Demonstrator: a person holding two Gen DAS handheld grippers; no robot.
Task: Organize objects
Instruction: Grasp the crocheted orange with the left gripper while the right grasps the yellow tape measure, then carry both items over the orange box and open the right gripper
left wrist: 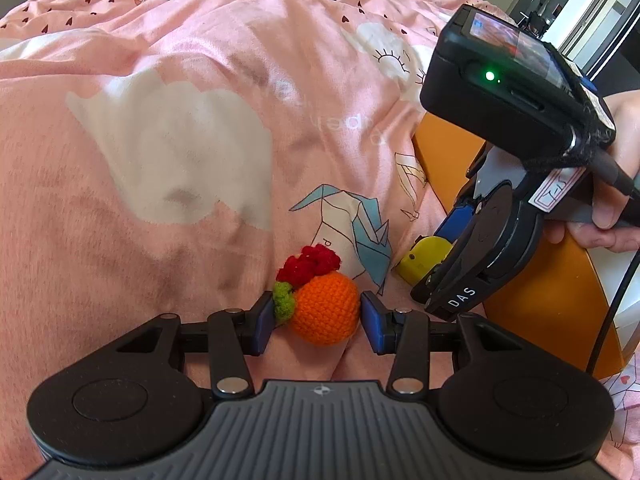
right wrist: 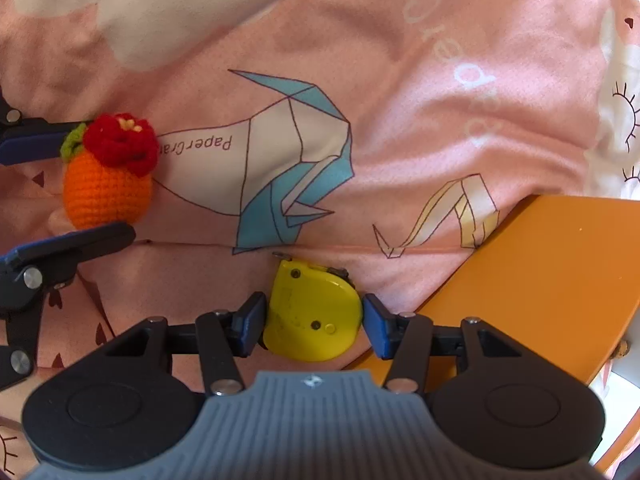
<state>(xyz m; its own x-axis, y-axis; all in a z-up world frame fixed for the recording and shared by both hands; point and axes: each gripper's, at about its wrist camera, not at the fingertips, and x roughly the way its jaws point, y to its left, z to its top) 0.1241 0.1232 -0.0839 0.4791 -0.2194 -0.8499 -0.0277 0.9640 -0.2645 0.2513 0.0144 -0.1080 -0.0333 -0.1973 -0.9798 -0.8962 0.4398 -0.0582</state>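
Note:
A crocheted orange ball with a red flower and green leaf [left wrist: 322,306] lies on the pink bedcover. My left gripper [left wrist: 318,322] has its blue pads on either side of the ball, touching or nearly touching it. The ball also shows in the right wrist view [right wrist: 106,184]. A yellow tape measure [right wrist: 314,316] lies on the bedcover next to the orange board. My right gripper [right wrist: 314,322] has its pads against both sides of the tape measure. In the left wrist view the right gripper [left wrist: 430,276] covers most of the tape measure [left wrist: 422,260].
A pink bedcover [left wrist: 200,140] with paper-crane prints fills both views. An orange board [right wrist: 540,276] lies at the right, beside the tape measure; it also shows in the left wrist view [left wrist: 540,308]. A hand [left wrist: 612,216] holds the right gripper.

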